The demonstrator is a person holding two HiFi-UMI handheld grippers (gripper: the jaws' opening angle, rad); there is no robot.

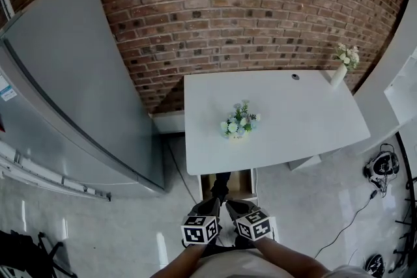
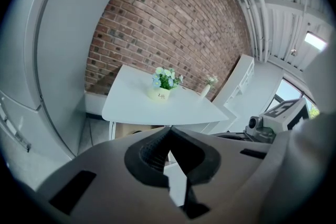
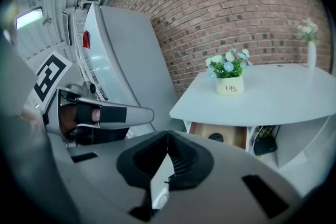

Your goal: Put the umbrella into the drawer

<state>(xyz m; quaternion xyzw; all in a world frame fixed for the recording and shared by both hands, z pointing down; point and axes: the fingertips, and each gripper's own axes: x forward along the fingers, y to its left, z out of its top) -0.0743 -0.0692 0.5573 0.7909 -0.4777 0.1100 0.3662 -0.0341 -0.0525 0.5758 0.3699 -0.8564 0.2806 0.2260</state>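
Note:
Under the front edge of the white table [image 1: 306,127] a wooden drawer [image 1: 241,184] stands pulled out. A dark, black thing, apparently the umbrella [image 1: 220,187], lies in it; in the right gripper view its round dark end [image 3: 215,137] shows inside the drawer [image 3: 231,136]. My left gripper [image 1: 213,204] and right gripper [image 1: 233,206] hover side by side just in front of the drawer, both shut with nothing between the jaws. In each gripper's own view the tips of the left gripper [image 2: 169,129] and right gripper [image 3: 168,134] meet.
A small pot of flowers [image 1: 238,122] sits on the table, and a white vase [image 1: 340,73] stands at its far right corner. A tall grey cabinet [image 1: 78,94] rises at left. A brick wall [image 1: 247,10] stands behind. Cables and gear [image 1: 381,166] lie on the floor at right.

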